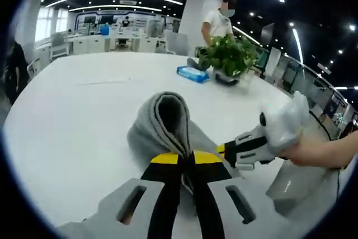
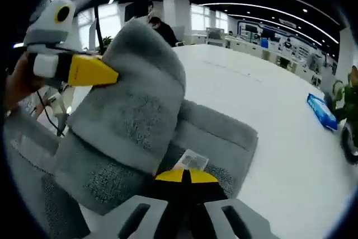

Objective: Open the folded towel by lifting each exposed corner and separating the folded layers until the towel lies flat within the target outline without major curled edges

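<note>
- Left gripper point(image 1: 187, 158): jaws pinched together on a fold of the grey towel point(image 1: 165, 124), lifting it off the white desk point(image 1: 72, 116) into a hump, apparently to peel a layer free.
- Right gripper point(image 2: 185, 178): jaws closed on the towel's near edge beside its label point(image 2: 190, 162), probably anchoring the lower layer.
- Towel sits mid-desk, well apart from the plant point(image 1: 229, 54) and the blue packet point(image 1: 193, 73) near the far edge.
- No target outline visible.
</note>
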The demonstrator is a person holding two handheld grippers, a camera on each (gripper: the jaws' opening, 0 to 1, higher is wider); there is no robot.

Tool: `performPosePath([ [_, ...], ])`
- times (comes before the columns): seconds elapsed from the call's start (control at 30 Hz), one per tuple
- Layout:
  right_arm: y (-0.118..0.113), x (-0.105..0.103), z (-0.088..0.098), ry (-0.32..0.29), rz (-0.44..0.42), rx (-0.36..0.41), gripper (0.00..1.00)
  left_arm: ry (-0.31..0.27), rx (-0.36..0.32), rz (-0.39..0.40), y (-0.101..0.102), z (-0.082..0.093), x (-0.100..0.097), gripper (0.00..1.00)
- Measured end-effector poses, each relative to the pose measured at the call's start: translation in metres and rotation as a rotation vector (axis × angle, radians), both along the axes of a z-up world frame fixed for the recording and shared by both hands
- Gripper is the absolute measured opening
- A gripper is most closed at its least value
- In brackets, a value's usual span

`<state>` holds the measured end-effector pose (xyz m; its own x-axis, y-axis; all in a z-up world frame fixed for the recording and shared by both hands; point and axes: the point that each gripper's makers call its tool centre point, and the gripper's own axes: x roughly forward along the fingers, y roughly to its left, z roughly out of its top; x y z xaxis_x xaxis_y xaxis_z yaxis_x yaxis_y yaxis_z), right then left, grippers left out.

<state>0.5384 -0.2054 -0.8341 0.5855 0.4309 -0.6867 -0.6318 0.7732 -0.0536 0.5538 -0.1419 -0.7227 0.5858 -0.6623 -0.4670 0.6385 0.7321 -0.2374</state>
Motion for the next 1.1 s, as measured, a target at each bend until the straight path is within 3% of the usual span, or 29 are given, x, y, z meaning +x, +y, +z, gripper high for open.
performPosePath([
  [0.07, -0.002, 0.004, 0.005, -0.042, 0.023, -0.055, 0.0, -0.005, 0.012, 0.002, 0.005, 0.0, 0.001, 0.05],
  [0.6, -0.037, 0.002, 0.003, 0.005, -0.049, -0.059, 0.0, 0.007, 0.032, 0.046, 0.043, 0.011, 0.01, 0.05],
  [1.1, -0.052, 0.001, 0.002, -0.009, -0.014, -0.143, 0.0, 0.047, 0.111, 0.098, 0.09, 0.004, 0.02, 0.05],
])
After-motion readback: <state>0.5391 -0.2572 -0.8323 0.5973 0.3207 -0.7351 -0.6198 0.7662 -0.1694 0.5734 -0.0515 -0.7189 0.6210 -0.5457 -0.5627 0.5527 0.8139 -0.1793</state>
